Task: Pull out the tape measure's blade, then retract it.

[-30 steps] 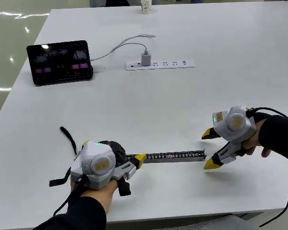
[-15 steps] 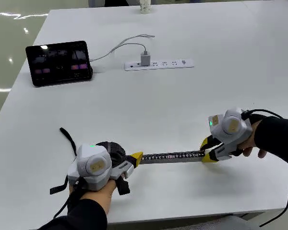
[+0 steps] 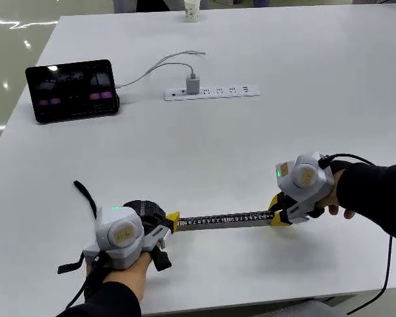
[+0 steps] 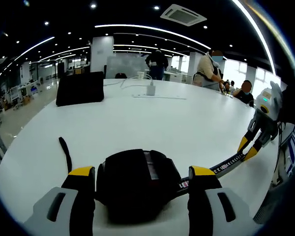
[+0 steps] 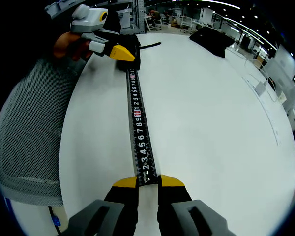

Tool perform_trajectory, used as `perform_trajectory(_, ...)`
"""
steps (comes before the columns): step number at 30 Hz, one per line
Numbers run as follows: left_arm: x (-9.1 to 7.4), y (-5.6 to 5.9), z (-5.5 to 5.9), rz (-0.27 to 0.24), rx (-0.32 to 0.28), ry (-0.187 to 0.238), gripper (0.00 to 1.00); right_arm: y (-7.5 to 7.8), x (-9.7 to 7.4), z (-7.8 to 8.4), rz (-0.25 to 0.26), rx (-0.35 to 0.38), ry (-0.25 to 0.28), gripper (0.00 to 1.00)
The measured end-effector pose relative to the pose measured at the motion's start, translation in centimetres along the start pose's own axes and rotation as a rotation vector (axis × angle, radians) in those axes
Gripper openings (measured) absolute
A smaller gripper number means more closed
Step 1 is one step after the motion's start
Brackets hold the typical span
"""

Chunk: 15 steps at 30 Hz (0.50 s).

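The black tape measure case (image 4: 137, 181) (image 3: 145, 211) sits on the white table between the jaws of my left gripper (image 4: 141, 173) (image 3: 166, 222), which is shut on it. A black wrist strap (image 3: 86, 193) trails from the case. The black blade (image 3: 222, 219) (image 5: 138, 129) with white numbers lies pulled out across the table to the right. My right gripper (image 5: 147, 182) (image 3: 278, 212) is shut on the blade's tip; it appears at the right of the left gripper view as well, right gripper (image 4: 250, 145).
A black tablet (image 3: 70, 89) stands at the far left. A white power strip (image 3: 211, 92) with a charger and cable lies behind the work. A white cup (image 3: 192, 10) is at the far edge. The table's front edge (image 3: 251, 300) is close to both hands. People stand in the background.
My right gripper was open a second ago; it has dropped to the blade's tip and shut on it. The left gripper has kept hold of the case.
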State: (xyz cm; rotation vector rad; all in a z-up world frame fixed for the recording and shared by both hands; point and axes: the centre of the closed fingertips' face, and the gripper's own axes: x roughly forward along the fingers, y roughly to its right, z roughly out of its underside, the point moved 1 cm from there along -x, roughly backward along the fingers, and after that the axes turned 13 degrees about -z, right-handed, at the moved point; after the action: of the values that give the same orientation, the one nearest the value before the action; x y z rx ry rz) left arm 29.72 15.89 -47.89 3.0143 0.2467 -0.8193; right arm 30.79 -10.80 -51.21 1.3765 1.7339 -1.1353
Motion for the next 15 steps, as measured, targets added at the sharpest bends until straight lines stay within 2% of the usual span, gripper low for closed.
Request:
perform_trajectory(3, 0.28, -0.49, 0.23, -0.02, -0.029, -0.037, 0.66, 0.0, 0.05, -0.04, 0.001, 0.012, -0.007, 0.11)
perform_trajectory(5, 0.17, -0.15, 0.27, -0.006, -0.02, -0.039, 0.65, 0.06, 0.04, -0.03, 0.001, 0.034, 0.002, 0.11)
perform_trajectory(7, 0.15, -0.19, 0.42, -0.014, 0.008, -0.049, 0.64, 0.15, 0.03, -0.02, 0.002, 0.05, 0.009, 0.11)
perform_trajectory(15, 0.22, -0.25, 0.46, -0.008, 0.031, -0.065, 0.62, 0.13, 0.15, -0.05, 0.009, 0.051, 0.001, 0.11)
